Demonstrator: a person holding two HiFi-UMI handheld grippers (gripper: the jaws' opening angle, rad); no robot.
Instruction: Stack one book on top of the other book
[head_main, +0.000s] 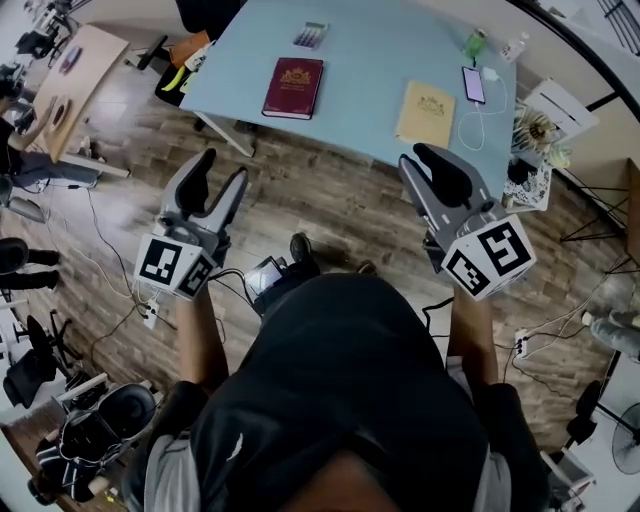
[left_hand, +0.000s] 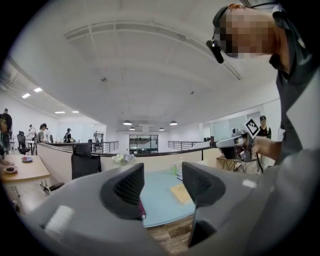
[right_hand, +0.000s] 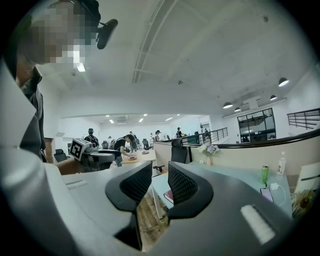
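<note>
A dark red book (head_main: 292, 87) lies near the left of the light blue table (head_main: 370, 60), and a tan book (head_main: 425, 112) lies apart from it to the right. Both grippers hang over the wooden floor, short of the table's near edge. My left gripper (head_main: 222, 172) is open and empty; in the left gripper view (left_hand: 163, 184) the tan book (left_hand: 181, 193) shows between its jaws and a sliver of the red book (left_hand: 143, 209) behind the left jaw. My right gripper (head_main: 413, 160) (right_hand: 160, 182) holds nothing, its jaws a narrow gap apart, with the red book (right_hand: 167, 196) beyond them.
On the table's right end are a phone (head_main: 474, 85) on a white cable, a green can (head_main: 474, 45) and a bottle (head_main: 515, 45); a small flat item (head_main: 310, 35) lies at the back. Office chairs (head_main: 40, 360) and floor cables (head_main: 120, 270) are on the left. People work at far desks (right_hand: 125, 157).
</note>
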